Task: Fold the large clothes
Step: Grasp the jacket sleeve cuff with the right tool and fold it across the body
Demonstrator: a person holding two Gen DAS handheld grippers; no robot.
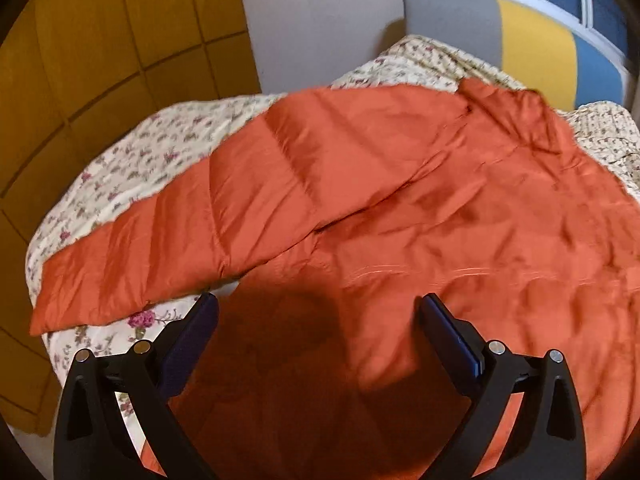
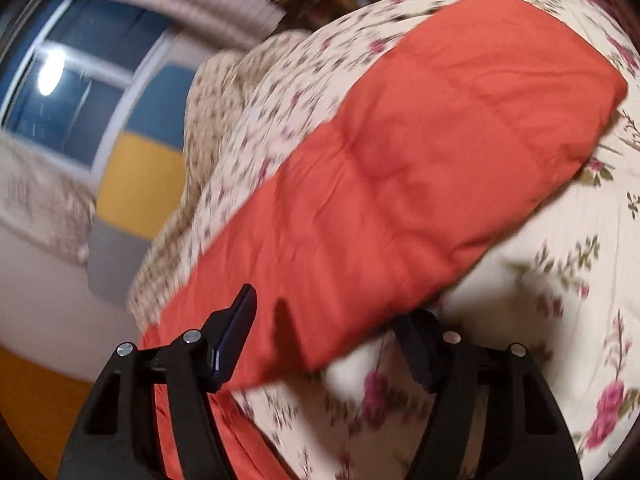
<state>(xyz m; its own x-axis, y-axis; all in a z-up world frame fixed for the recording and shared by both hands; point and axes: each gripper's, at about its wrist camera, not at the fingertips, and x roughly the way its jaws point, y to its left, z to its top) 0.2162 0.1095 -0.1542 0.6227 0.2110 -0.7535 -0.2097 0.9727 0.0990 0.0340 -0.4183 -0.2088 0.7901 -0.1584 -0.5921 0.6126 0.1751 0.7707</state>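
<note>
Gaping wide, the left gripper (image 1: 318,316) hung over the orange padded jacket (image 1: 420,208) with nothing between its dark blue pads (image 1: 452,344); both fingers stood clear of the fabric, and their shadow fell on the jacket's body just ahead of them. The right gripper (image 2: 324,320) was parted less far, and the near end of the jacket's right sleeve (image 2: 400,168) lay in the gap between its jaws. Its left finger (image 2: 234,340) stood in front of the orange cloth, while its right finger (image 2: 420,352) sat partly tucked under the sleeve's lower edge; the blur made it impossible to tell whether either pad pressed on the fabric, so no grip could be read. Beyond the left gripper, the jacket lay spread flat on a floral bedspread (image 1: 132,172), its left sleeve (image 1: 168,240) stretched out straight toward the left edge of the bed and its collar end pointing away toward the headboard. A headboard of grey, yellow and blue panels (image 1: 536,48) stood behind the bed, with a window (image 2: 76,92) above it. A yellow-brown panelled wall (image 1: 100,52) ran along the left side.
</note>
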